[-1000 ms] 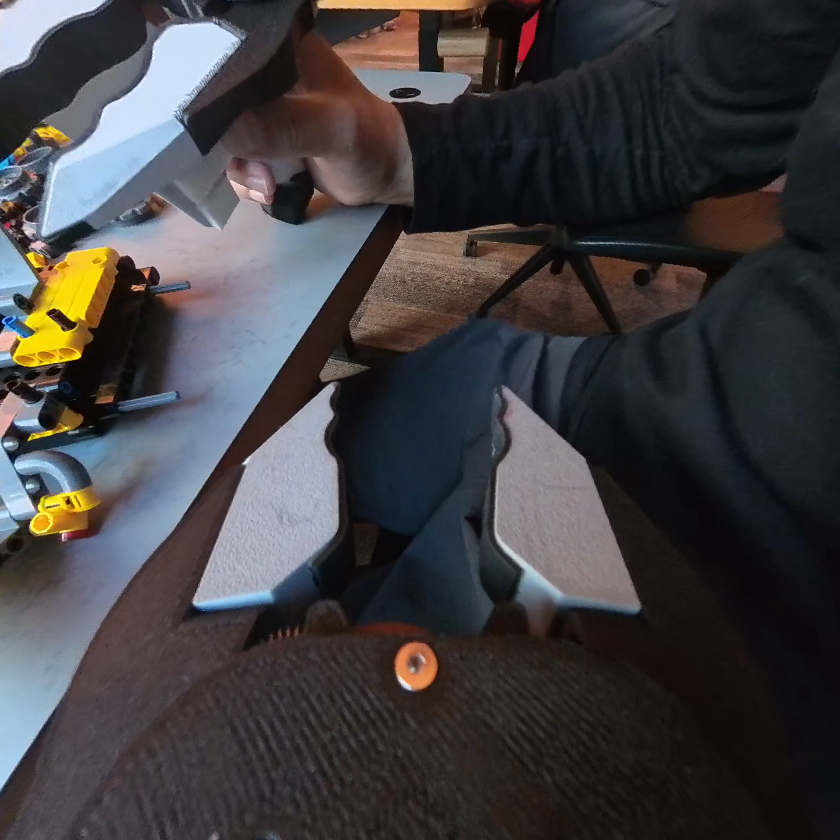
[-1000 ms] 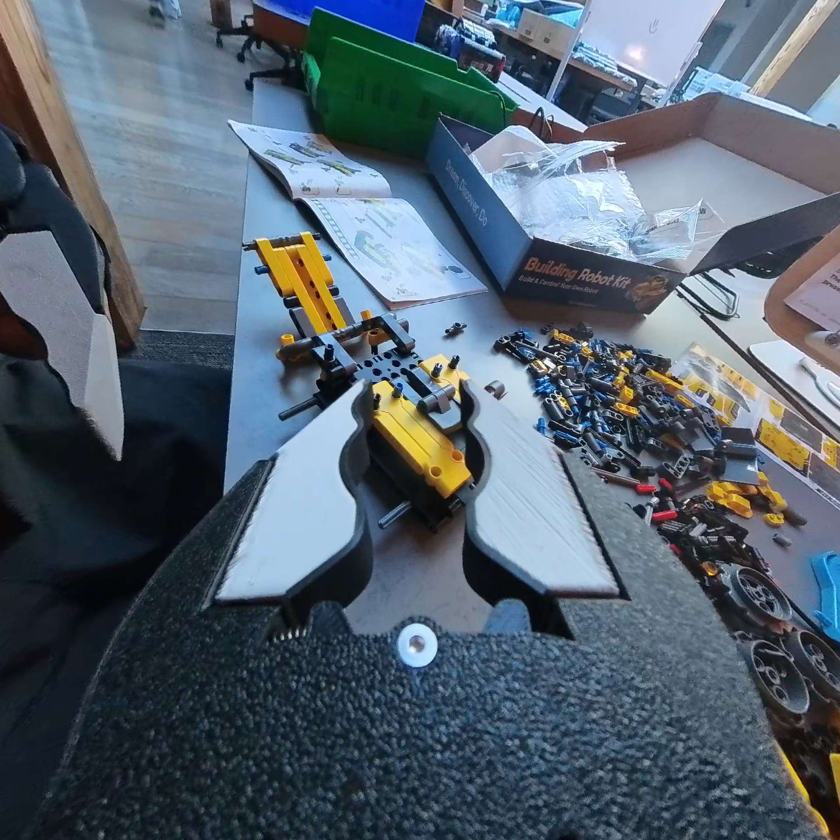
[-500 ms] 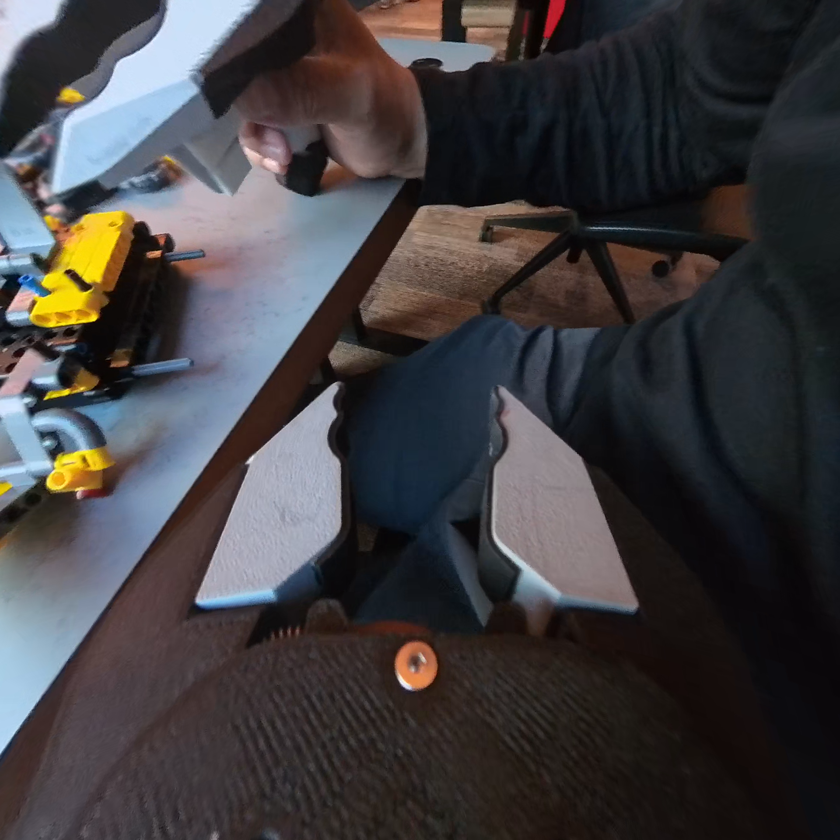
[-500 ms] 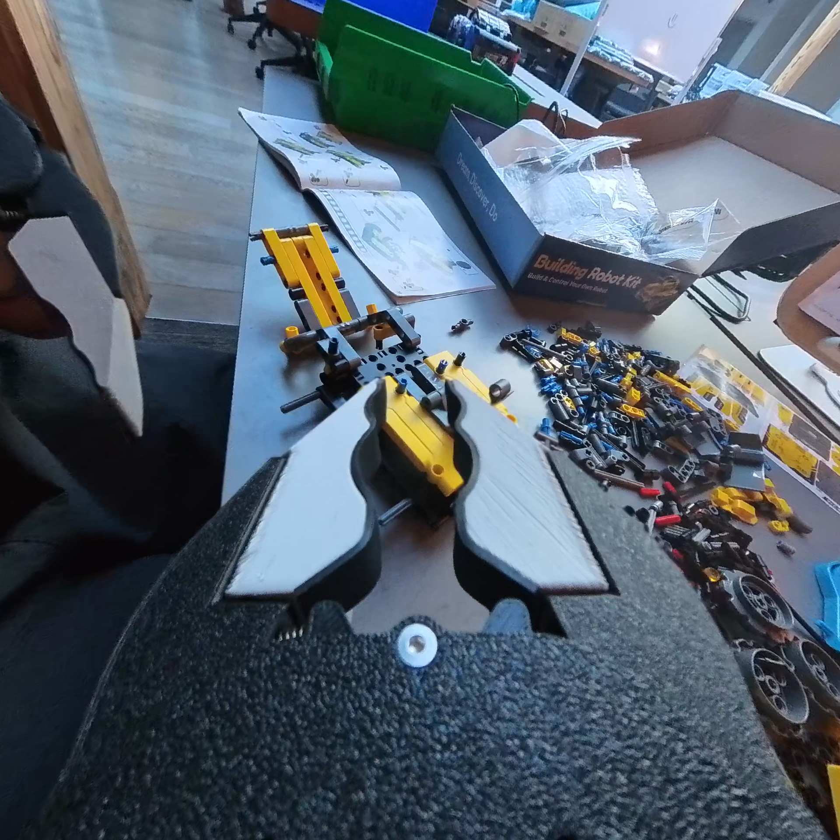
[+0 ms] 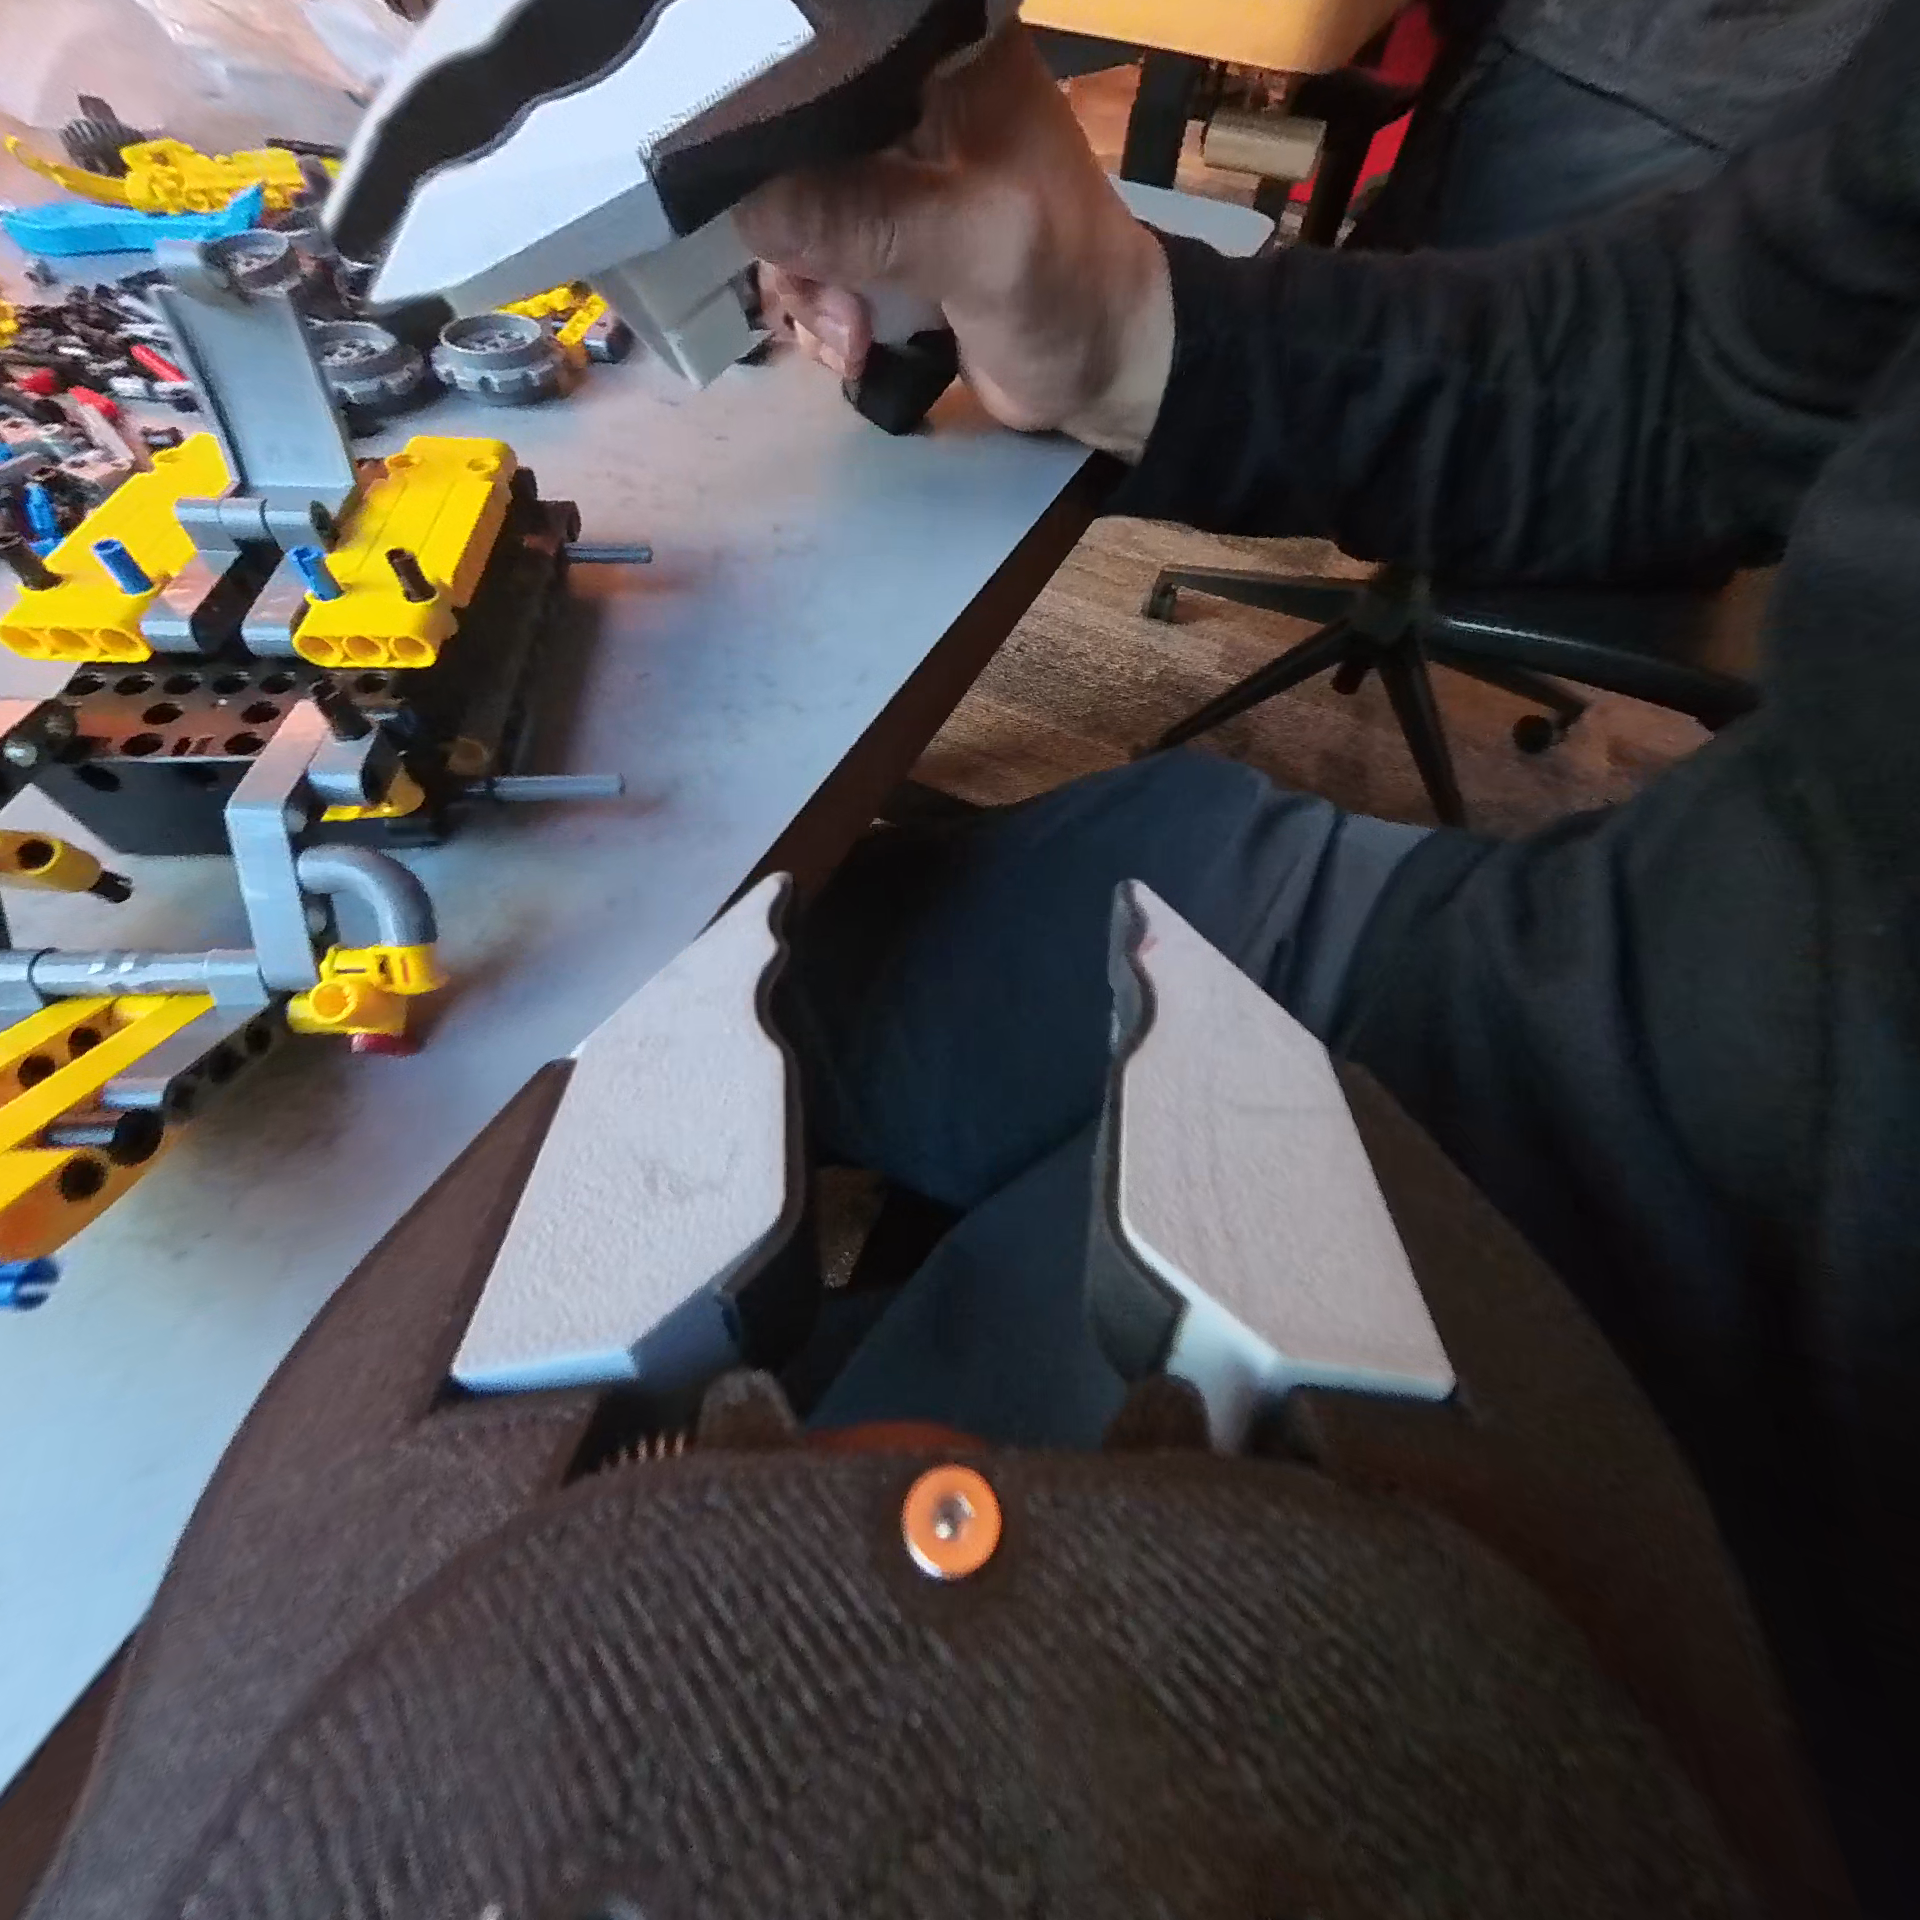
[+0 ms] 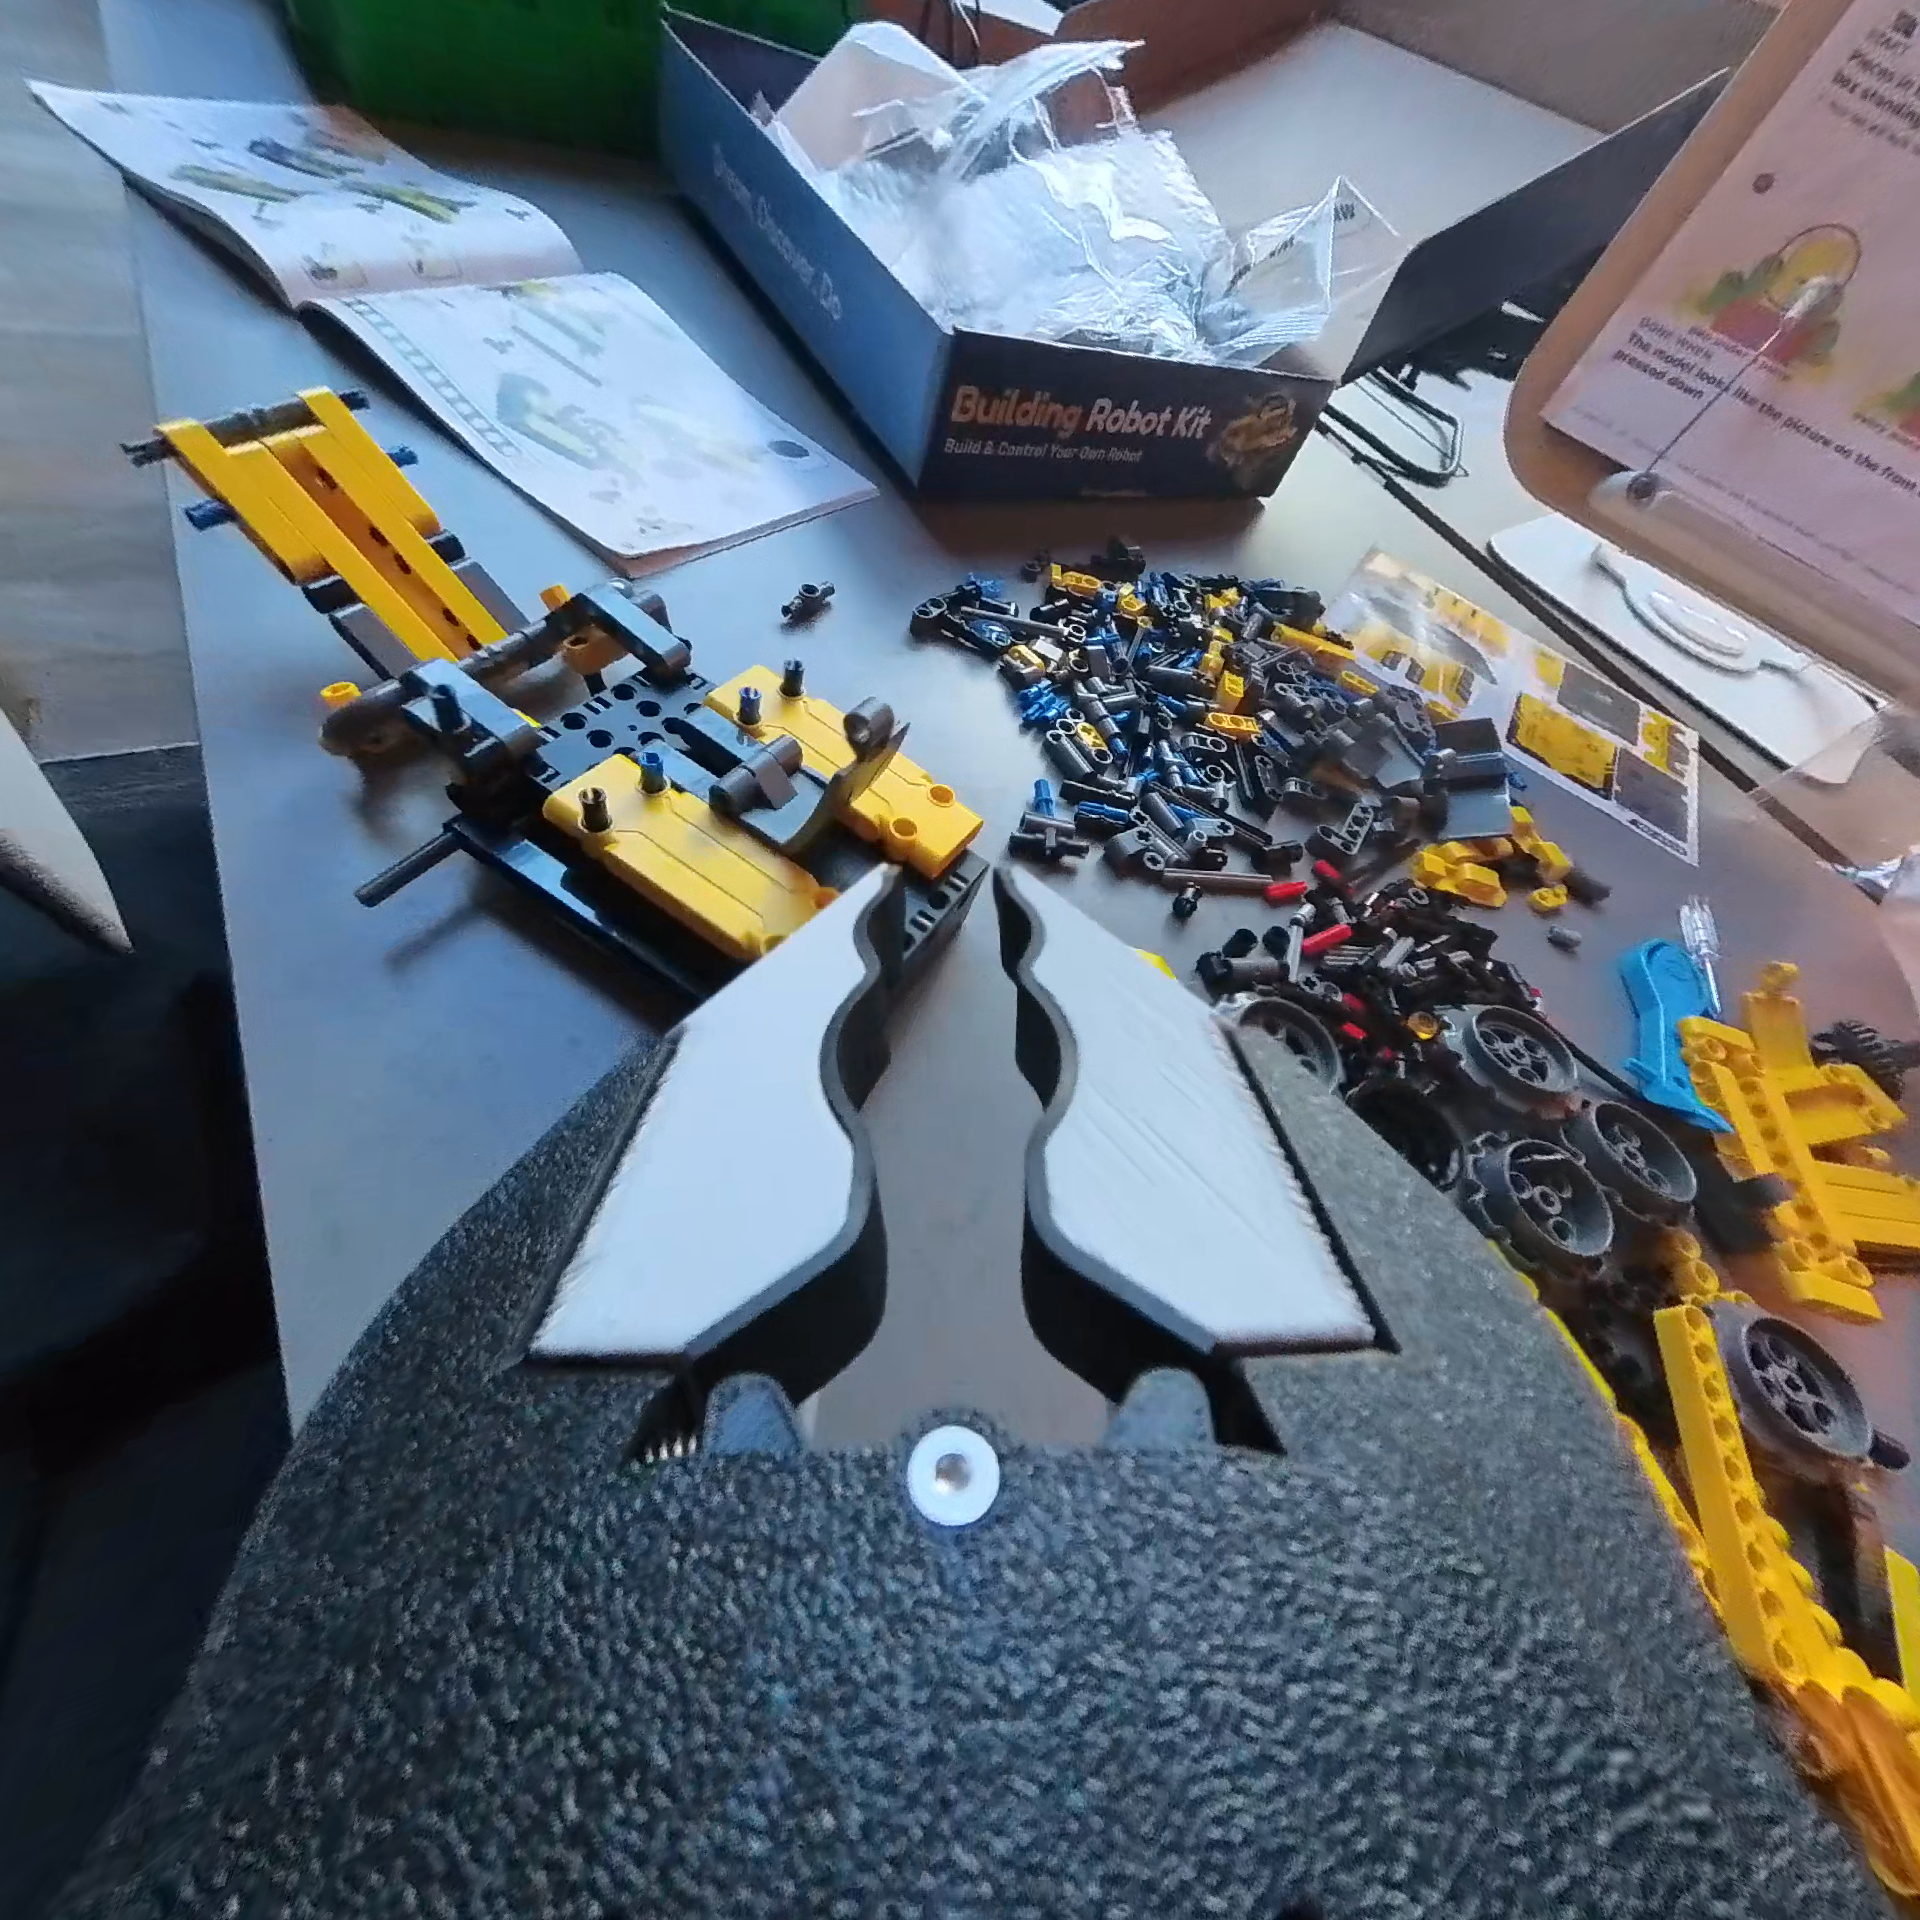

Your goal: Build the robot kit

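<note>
Beside yellow model [image 6: 665, 790], right gripper [image 6: 940, 883] empty; printed kit box [image 6: 1039, 343] behind.

A half-built yellow and black model [image 6: 665, 790] lay on the grey table [image 6: 436, 1049] just ahead of the gripper; a heap of small loose parts [image 6: 1195, 717] spread to its right; beyond lay an open booklet [image 6: 499, 353] and a dark box [image 6: 987, 343]; dark wheels [image 6: 1558, 1153] sat nearer right.

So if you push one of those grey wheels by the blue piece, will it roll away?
Probably not far. The grey wheels lie flat on their sides on the table, so a push would likely slide them. Stood up, they look round enough to roll. They seem small and light.
</note>
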Tool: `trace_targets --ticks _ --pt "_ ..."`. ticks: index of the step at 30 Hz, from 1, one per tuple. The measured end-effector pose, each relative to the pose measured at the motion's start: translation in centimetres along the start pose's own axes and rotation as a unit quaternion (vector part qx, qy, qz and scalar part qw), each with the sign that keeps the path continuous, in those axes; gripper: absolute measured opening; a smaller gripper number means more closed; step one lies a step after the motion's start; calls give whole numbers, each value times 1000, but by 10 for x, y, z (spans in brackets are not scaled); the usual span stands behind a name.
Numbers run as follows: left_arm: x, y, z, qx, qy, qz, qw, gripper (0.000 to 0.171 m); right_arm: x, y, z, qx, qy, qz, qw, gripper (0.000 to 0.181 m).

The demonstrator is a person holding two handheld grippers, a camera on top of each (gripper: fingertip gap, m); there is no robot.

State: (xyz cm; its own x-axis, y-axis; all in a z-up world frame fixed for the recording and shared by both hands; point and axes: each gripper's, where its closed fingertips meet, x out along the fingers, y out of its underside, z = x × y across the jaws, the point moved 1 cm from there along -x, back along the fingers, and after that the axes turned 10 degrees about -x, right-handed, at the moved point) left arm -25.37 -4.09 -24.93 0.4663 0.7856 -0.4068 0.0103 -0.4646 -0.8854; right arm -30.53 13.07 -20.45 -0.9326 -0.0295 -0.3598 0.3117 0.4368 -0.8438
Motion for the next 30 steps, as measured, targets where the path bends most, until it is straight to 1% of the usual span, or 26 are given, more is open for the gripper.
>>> trace_targets --ticks 14,16,18,22,26,28,30 --pt "11 0 -8 18 20 12 1000 54 3 3 7 -23 -10 12 1000 16" --pt "10 0 -8 19 18 11 1000 54 4 5 5 -25 -4 19 999 10" --pt "9 -1 -7 18 16 9 1000 54 5 9 6 -31 -5 33 999 0" --pt "9 -2 -5 15 14 7 1000 53 9 17 19 -71 -28 65 995 0" --pt "10 -2 -6 15 17 8 1000 53 7 13 33 -106 -61 48 991 0" --pt "10 -1 -6 18 16 9 1000 53 5 11 28 -106 -39 42 993 0" --pt "9 -1 -6 20 13 9 1000 53 3 7 25 -99 -32 26 994 0"
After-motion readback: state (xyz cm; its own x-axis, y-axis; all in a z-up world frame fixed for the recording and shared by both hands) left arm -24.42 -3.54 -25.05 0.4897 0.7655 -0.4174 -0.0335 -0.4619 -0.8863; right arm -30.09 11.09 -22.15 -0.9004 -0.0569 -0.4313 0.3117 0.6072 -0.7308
